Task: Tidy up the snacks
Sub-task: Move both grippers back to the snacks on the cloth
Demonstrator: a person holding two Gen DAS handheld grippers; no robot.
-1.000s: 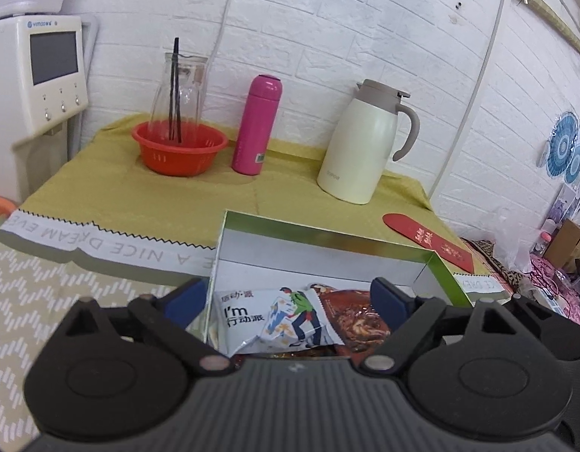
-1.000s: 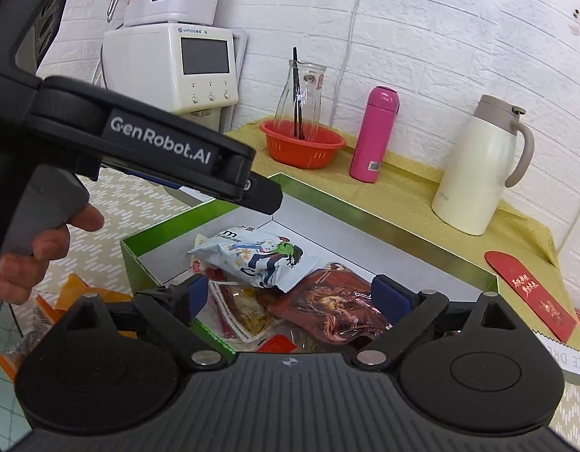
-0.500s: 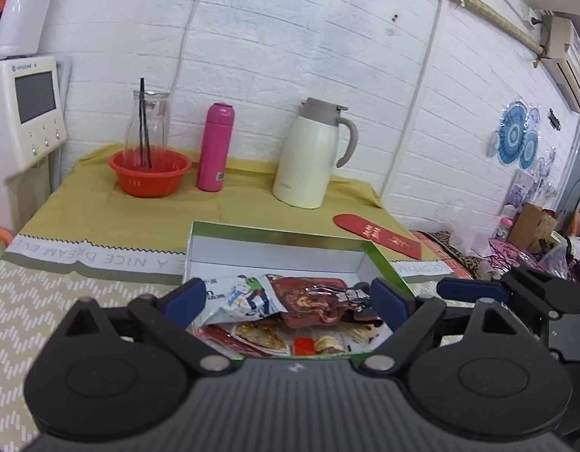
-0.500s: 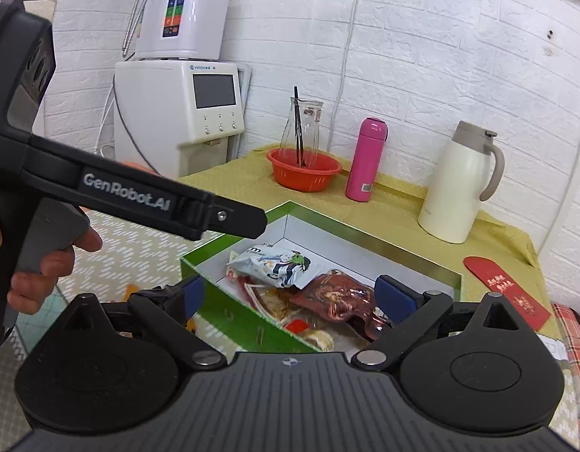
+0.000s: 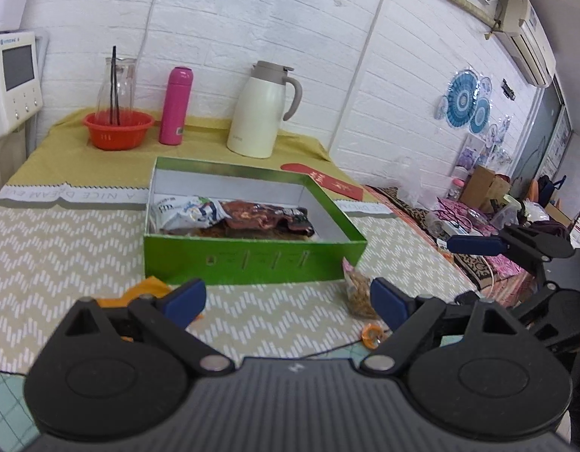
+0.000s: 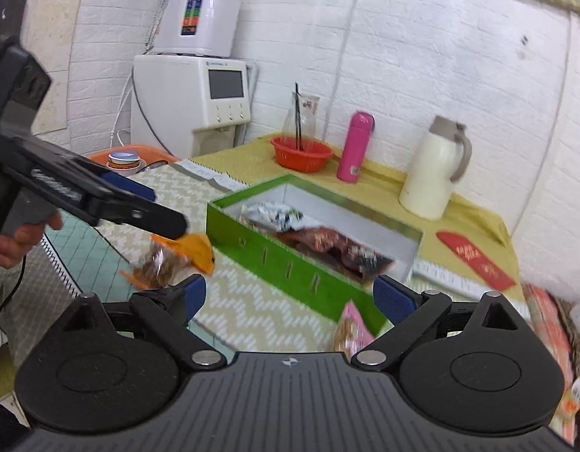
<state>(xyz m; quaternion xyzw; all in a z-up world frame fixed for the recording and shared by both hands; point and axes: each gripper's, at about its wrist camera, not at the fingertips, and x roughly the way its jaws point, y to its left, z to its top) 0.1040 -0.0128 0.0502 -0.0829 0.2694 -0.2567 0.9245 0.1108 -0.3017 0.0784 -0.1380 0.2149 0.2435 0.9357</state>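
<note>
A green box with white inner walls sits on the zigzag mat, holding a white printed packet and a dark red packet. My left gripper is open and empty, held back from the box's near wall. An orange packet lies by its left finger and a clear packet of brown snacks by its right. My right gripper is open too, with nothing between its fingers. Near it lie a pink-edged packet, an orange packet and a clear packet.
At the back on a yellow cloth stand a red bowl with a glass jug, a pink flask and a cream thermos. A red envelope lies right of the box. A white appliance stands to the left.
Both grippers have drawn back from over the box. It now lies farther off, and the loose packets on the mat in front of it have come into view.
</note>
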